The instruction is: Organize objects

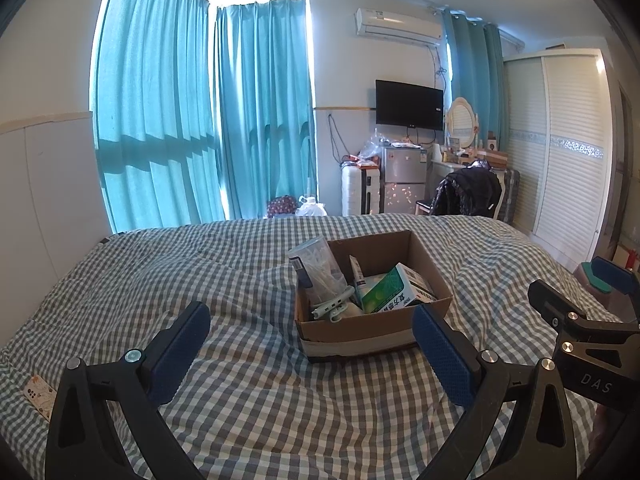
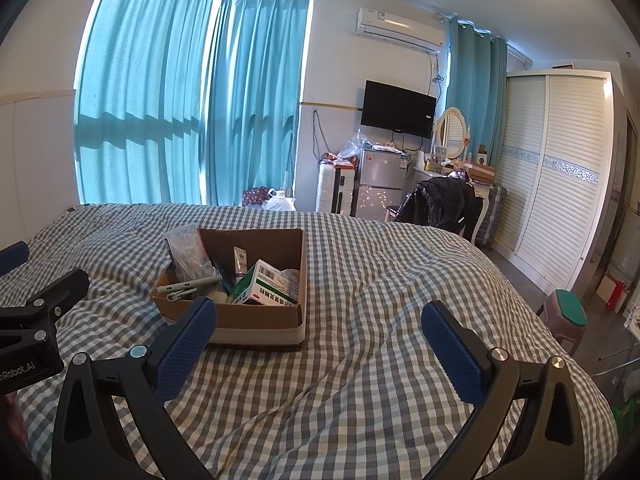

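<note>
Cardboard box (image 1: 372,330) on checked bedspread (image 1: 240,264) | teal curtains (image 1: 160,112) | both tools wide, empty

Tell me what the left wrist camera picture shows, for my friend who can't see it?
An open cardboard box sits on a gray checked bedspread, holding a green medicine box and a clear tub of cotton swabs. The left gripper is open and empty before it, with teal curtains behind.

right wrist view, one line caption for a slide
Open right claw above a checked bedspread, cardboard box of small items ahead.
</note>
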`<control>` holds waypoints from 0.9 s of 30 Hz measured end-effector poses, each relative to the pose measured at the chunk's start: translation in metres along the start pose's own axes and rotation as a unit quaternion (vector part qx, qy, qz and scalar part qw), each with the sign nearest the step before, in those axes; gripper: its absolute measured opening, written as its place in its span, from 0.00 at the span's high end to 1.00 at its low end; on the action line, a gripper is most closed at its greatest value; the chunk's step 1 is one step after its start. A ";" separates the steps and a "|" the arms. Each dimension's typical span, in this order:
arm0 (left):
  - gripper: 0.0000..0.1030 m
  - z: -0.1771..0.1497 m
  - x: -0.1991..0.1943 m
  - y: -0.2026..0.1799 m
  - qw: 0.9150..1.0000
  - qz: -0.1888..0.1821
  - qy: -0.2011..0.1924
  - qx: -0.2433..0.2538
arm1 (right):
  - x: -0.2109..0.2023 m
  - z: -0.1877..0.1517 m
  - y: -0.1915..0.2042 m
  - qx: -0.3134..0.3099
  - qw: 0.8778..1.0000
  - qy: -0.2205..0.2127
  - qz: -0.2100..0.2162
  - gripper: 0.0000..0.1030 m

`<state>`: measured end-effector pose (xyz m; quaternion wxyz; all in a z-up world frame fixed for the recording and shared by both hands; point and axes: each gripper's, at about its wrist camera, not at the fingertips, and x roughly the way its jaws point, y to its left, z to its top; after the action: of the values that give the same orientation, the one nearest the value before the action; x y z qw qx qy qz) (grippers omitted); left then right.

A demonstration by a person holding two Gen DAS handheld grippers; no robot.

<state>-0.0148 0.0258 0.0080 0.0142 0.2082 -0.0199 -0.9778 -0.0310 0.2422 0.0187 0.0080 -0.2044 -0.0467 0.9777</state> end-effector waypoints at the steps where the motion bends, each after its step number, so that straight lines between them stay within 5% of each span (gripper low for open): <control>1: 0.00 0.000 0.000 0.000 1.000 0.000 0.000 0.000 | 0.000 0.000 0.000 0.000 1.000 -0.001 0.001 0.00; 27: 0.00 -0.004 0.003 0.000 1.000 -0.004 0.013 0.000 | 0.001 -0.002 0.003 -0.005 1.000 0.005 0.004 0.00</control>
<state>-0.0156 0.0259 0.0033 0.0100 0.2208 -0.0192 -0.9751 -0.0310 0.2389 0.0166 0.0037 -0.2096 -0.0505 0.9765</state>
